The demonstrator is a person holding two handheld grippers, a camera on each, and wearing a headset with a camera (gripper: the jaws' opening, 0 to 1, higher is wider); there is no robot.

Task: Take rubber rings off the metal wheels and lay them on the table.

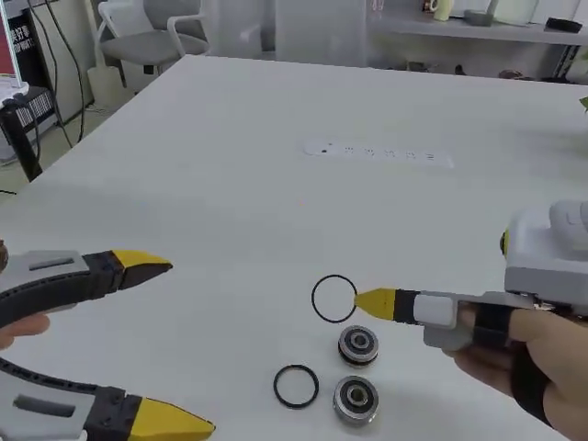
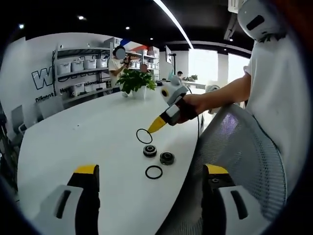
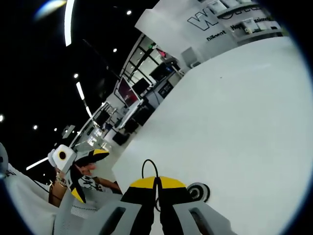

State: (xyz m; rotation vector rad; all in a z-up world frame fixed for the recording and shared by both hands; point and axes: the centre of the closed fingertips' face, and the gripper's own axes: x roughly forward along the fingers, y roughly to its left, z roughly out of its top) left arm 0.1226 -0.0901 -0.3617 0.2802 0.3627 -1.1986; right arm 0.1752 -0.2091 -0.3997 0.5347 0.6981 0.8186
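Two metal wheels stand close together on the white table, near its front edge. One black rubber ring lies flat just left of the nearer wheel. My right gripper reaches in from the right, shut on a second black ring that it holds by the ring's right edge, just beyond the farther wheel. In the right gripper view the ring sticks out from the closed jaws, with a wheel beside them. My left gripper stands wide open at the left, holding nothing.
A flush socket strip sits in the table top farther back. Office chairs stand beyond the far left corner. A mesh chair back is close by the table edge, and a potted plant stands on the table's far end.
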